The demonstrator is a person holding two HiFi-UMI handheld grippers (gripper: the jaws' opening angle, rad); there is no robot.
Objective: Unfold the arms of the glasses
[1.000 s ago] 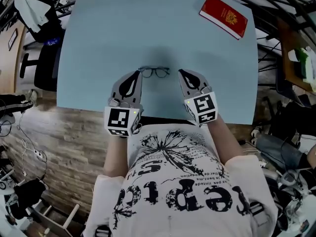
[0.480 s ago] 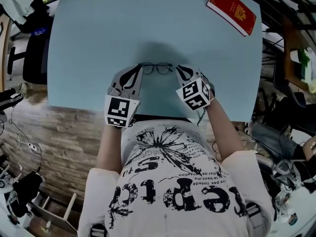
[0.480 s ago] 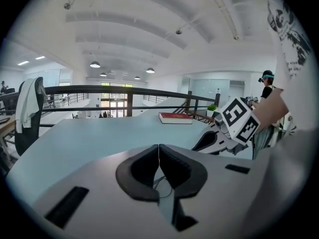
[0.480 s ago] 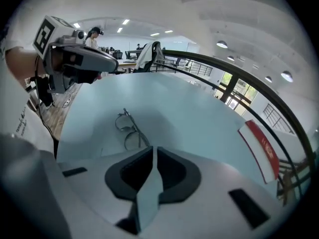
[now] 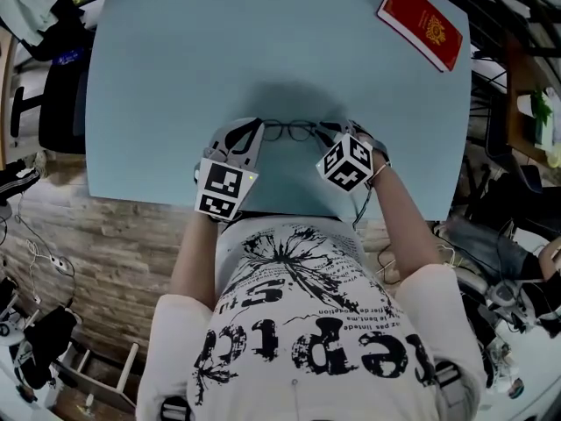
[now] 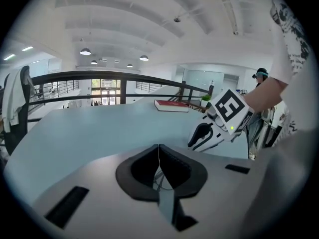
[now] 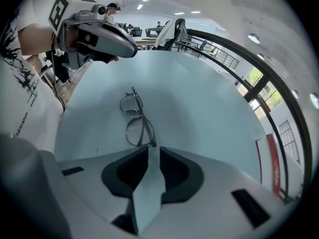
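Thin dark-framed glasses point(image 5: 294, 131) lie folded on the light blue table point(image 5: 219, 51), between my two grippers. My left gripper point(image 5: 252, 132) has its tips at the frame's left end. In the left gripper view its jaws point(image 6: 158, 146) meet at the tips, and a bit of wire frame point(image 6: 159, 176) shows through the hollow behind them. My right gripper point(image 5: 336, 133) points steeply down at the right end. Its jaws point(image 7: 153, 147) are opening. The glasses point(image 7: 135, 118) end just in front of the narrow gap, and the pads are not pressing on them.
A red book point(image 5: 421, 24) lies at the table's far right corner. The table's near edge point(image 5: 263, 207) runs just behind both grippers, above a wood-patterned floor. Chairs and clutter stand off the table's left and right sides.
Both grippers came down and forward to the two ends of the glasses. The right gripper tipped downward and rolled, and its jaws parted a little.
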